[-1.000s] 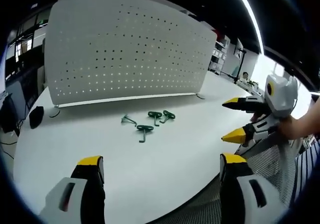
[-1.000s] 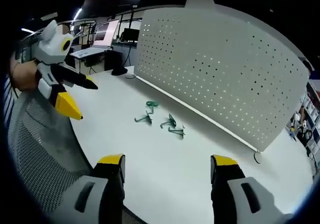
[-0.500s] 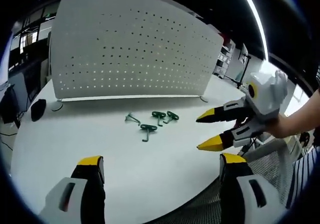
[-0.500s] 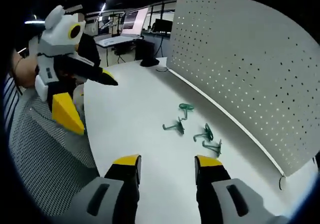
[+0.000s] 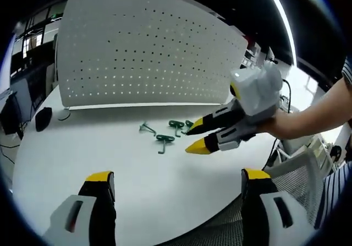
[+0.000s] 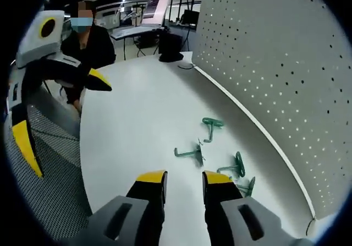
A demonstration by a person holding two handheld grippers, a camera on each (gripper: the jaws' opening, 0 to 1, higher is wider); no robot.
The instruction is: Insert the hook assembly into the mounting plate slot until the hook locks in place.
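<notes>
Four green hooks on white table point(image 5: 82, 147), clustered just in front of upright white pegboard point(image 5: 143, 48).

Left gripper view: left gripper point(image 5: 179, 182) at 6 o'clock, jaws spread wide, holding nothing. Hooks point(image 5: 165, 132) near centre. Right gripper point(image 5: 195, 138) enters from 3 o'clock, tips narrowly parted, beside hooks, contact not discernible.

Right gripper view: own jaws narrowly parted at 6 o'clock, empty; hooks from centre toward 5 o'clock. Left gripper at 9 o'clock, jaws apart.

Hand-held gripper point(image 5: 196, 137): white body, black jaws w/ yellow tips.
</notes>
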